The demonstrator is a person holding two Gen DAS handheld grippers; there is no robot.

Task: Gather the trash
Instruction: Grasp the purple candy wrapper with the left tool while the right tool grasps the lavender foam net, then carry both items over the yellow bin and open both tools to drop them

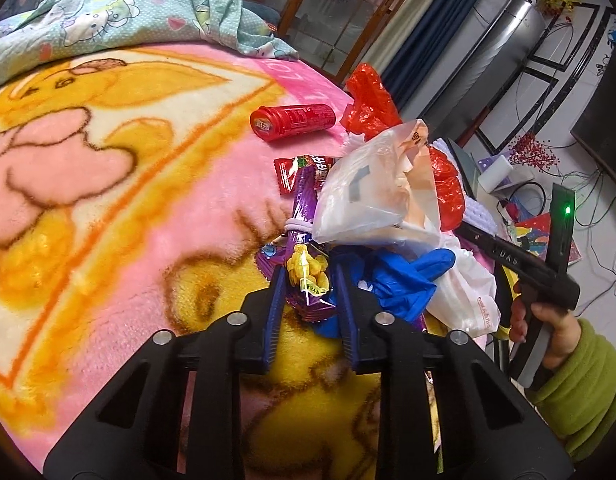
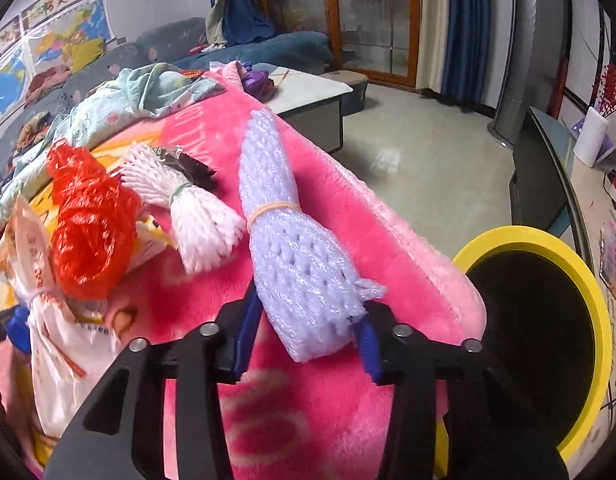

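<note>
Both grippers grip trash — left gripper (image 1: 310,280) purple wrapper (image 1: 308,272), right gripper (image 2: 308,316) foam net (image 2: 299,272).

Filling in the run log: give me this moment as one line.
left gripper: shut on purple snack wrapper | right gripper: shut on lilac foam net sleeve | yellow-rimmed bin: beside pink blanket

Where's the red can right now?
In the left wrist view, the red can lies on its side on the pink blanket, just left of the red bag.

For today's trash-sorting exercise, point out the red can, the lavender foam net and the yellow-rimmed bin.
red can (image 1: 292,122), left wrist view, mid body.
lavender foam net (image 2: 303,276), right wrist view, wide end.
yellow-rimmed bin (image 2: 520,236), right wrist view, upper rim.
</note>
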